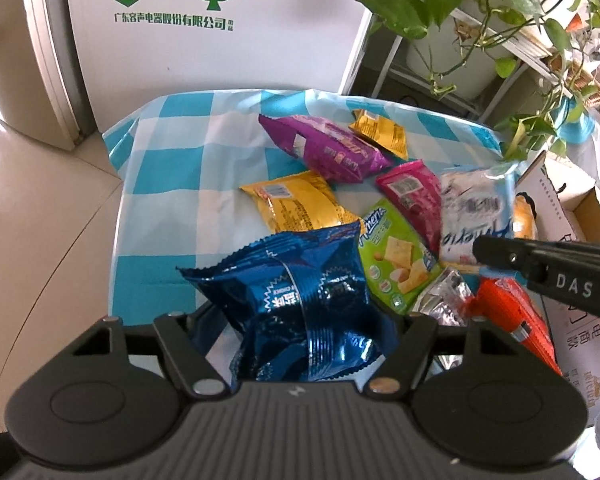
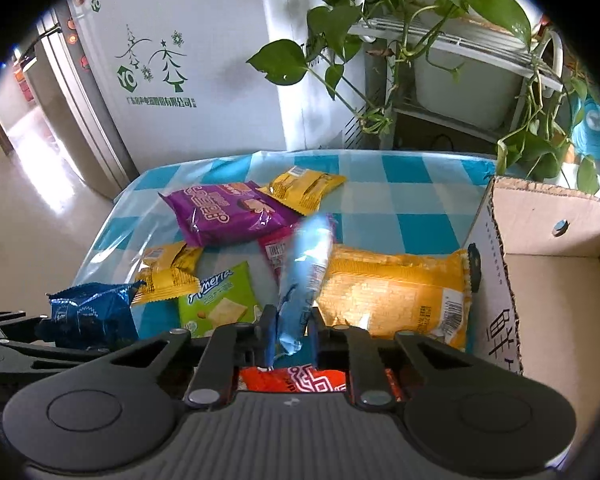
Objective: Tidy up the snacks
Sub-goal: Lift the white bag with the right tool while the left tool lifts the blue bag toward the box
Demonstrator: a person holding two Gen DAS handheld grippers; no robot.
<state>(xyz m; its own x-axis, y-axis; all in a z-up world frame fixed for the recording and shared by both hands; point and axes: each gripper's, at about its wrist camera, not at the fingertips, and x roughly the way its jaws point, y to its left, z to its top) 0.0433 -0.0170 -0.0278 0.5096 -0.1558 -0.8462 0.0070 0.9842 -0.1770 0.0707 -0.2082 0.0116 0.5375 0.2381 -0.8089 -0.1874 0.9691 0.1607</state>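
With both grippers loaded at once, the chief risk looks like a slip. The right gripper (image 2: 290, 330) has its fingers clamped on the bottom seam of a pale blue packet (image 2: 306, 268), which stands edge-on and blurred above the table; the film is slick and the hold is thin, so a swing toward the cardboard box (image 2: 556, 240) could let it pivot out or catch the box's raw corrugated rim. The left gripper (image 1: 300, 344) pinches a dark blue foil packet (image 1: 296, 296), puffy and crinkled; its air cushion may squirm between the pads, or burst under a harder squeeze. Both held packets sit over the near edge of the glossy blue-and-white checked cloth (image 1: 168, 184), where the rest lie loose: purple packet (image 1: 324, 148), yellow packet (image 1: 296, 200), green cracker packet (image 1: 396, 252), and a flat orange packet (image 2: 396, 288) just beside the box. A dragged packet could sweep these off.
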